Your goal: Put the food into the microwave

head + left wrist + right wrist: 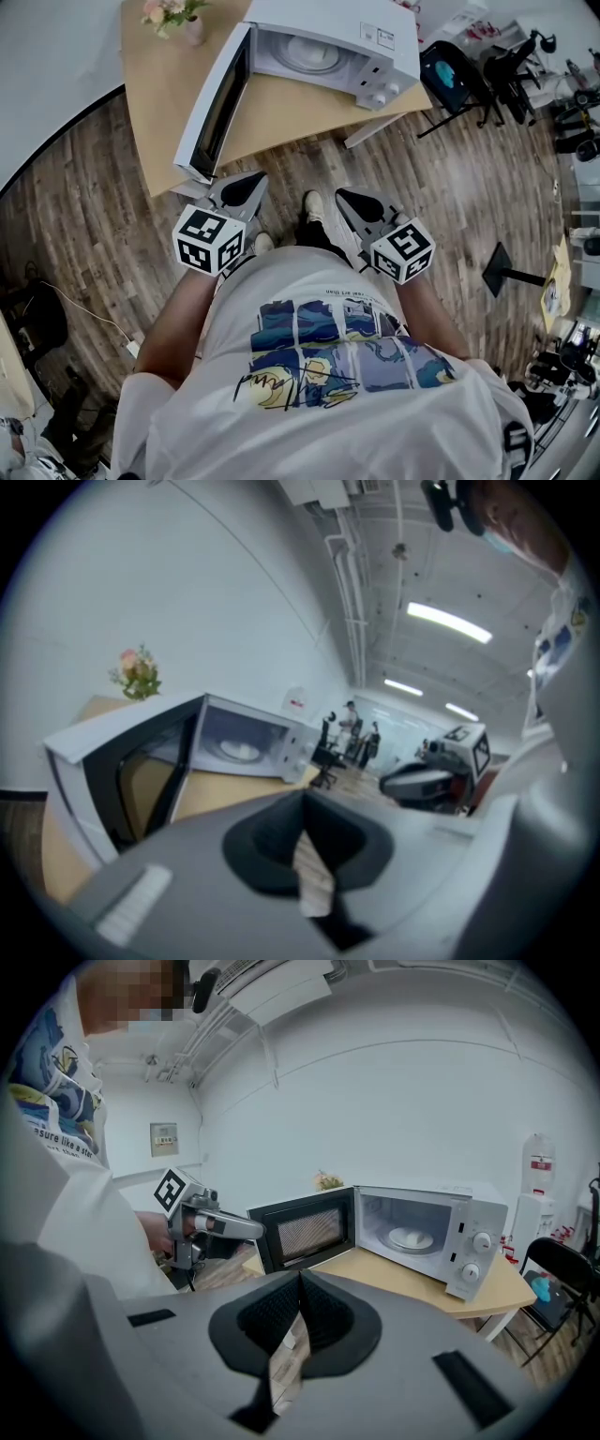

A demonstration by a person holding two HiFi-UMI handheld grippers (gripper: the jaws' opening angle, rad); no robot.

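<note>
Food: one pale item (pixel 415 1235) lies on one white plate (pixel 395 1242) in the middle of the microwave (pixel 375 56) cavity. It is too small to identify; it is judged to be the food, so the loading step appears done.

Microwave: one unit, standing on the tabletop (pixel 169 94) with its cavity facing the person. Its one door (pixel 220 103) is swung fully out on the cavity's left side, which leaves the cavity open for access. Two control knobs (pixel 480 1241) sit one above the other on the panel to the right of the cavity.

Tongs: two.
- The left tongs (pixel 251 183) hang in front of the microwave, near the free edge of the door, well apart from the cavity. The jaws are closed together with nothing between them.
- The right tongs (pixel 352 199) hang in front of the microwave, below its control panel, clear of the tabletop. The jaws meet at the tips and carry nothing.
- Both point toward the microwave and slightly downward. This fits a stand-off posture, not a reach.
- One marker cube (pixel 208 239) rides on each pair of tongs, two in all.

Judgement: the door is not yet shut. The left tongs are the nearer to it for a push.

Surroundings: one vase of flowers (pixel 183 19) stands on the tabletop behind the door. One black chair (pixel 450 80) stands on the wooden floor (pixel 94 234) to the right of the microwave.
</note>
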